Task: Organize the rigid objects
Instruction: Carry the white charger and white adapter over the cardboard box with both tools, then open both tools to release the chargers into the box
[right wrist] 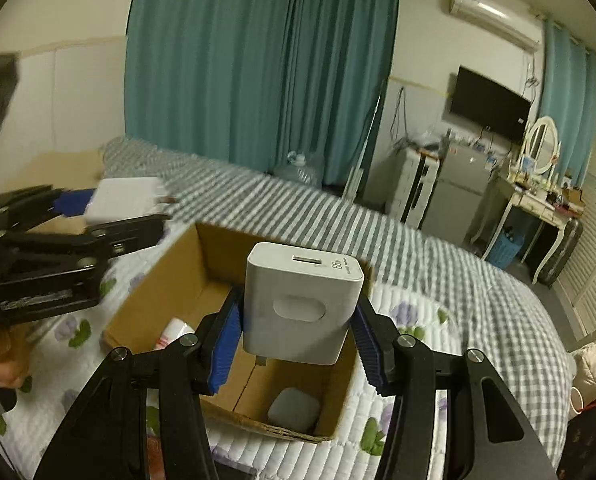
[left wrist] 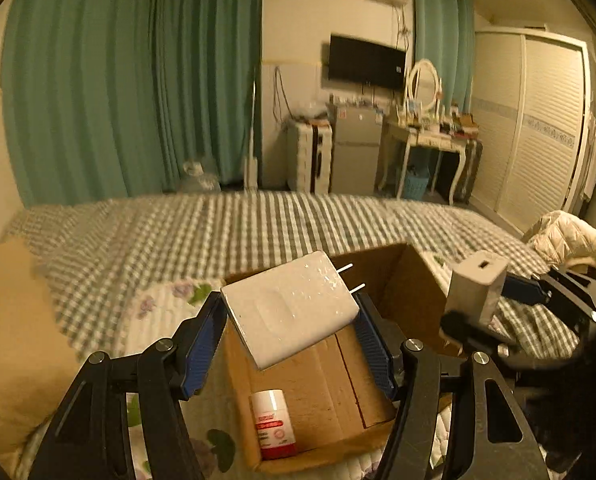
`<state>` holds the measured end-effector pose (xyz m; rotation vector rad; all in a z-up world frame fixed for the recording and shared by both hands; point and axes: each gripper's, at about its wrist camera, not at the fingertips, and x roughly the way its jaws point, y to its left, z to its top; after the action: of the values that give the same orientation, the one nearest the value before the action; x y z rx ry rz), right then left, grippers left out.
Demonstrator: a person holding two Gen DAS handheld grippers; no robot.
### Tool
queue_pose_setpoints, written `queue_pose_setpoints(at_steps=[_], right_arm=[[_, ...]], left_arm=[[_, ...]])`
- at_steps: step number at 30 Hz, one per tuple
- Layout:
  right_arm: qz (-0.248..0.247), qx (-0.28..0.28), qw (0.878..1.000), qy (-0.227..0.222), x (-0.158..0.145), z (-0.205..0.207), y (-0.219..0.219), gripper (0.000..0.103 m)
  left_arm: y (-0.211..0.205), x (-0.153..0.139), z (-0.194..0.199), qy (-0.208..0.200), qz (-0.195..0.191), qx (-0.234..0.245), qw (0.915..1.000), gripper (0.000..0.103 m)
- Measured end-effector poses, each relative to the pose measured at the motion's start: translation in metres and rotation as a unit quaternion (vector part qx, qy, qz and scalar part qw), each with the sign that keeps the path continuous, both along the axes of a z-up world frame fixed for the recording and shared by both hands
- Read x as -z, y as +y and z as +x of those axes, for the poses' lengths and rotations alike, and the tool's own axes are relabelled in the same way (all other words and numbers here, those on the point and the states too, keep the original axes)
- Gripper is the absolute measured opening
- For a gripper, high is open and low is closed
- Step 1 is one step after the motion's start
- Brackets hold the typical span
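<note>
Two chargers up over the cardboard box (left wrist: pixel 381 276)

Left gripper (left wrist: pixel 290 320) pinches a white plug charger (left wrist: pixel 294 312) by its flat sides, prongs forward; right gripper (right wrist: pixel 298 320) clamps the 66W charger (right wrist: pixel 301 304) upright. Both look light, hard and probably slick, so squeeze the broad faces. Both grippers point forward above the box.

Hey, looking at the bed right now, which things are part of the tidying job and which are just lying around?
Job: white charger in left gripper; 66W charger in right gripper; cardboard box; red-and-white bottle; small grey case.

Lying about: white jacket; tan pillow; blue basket.
</note>
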<state>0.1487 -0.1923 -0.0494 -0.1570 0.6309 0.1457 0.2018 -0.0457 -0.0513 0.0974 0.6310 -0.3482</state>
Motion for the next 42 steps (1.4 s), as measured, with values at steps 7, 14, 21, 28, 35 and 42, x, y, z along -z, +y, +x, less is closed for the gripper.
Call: queue_pose_setpoints(at_steps=[7,14,21,28,35,42], right_arm=[[-0.019,-0.013,0.998,0.055,0.039,0.026,0.007,0.052],[-0.027,-0.008,0.991,0.134,0.078,0.048,0.014,0.052],[-0.059,-0.002,0.985,0.160,0.095,0.052,0.018,0.052],[-0.055,0.000,0.986,0.158,0.091,0.048,0.019,0.061],[-0.035,0.022,0.991,0.124,0.067,0.043,0.007,0.072],[-0.005,0.049,0.997,0.064,0.028,0.026,-0.015,0.087]], left_arm=[[-0.019,0.038,0.026,0.055,0.042,0.019,0.9974,0.066],[-0.034,0.072,0.047,0.112,0.093,0.026,0.9890,0.066],[-0.042,0.076,0.043,0.124,0.102,0.047,0.9859,0.066],[-0.042,0.076,0.047,0.126,0.105,0.038,0.9857,0.073],[-0.023,0.051,0.044,0.105,0.056,0.016,0.9928,0.091],[0.008,0.009,0.036,0.068,-0.033,-0.034,0.9965,0.102]])
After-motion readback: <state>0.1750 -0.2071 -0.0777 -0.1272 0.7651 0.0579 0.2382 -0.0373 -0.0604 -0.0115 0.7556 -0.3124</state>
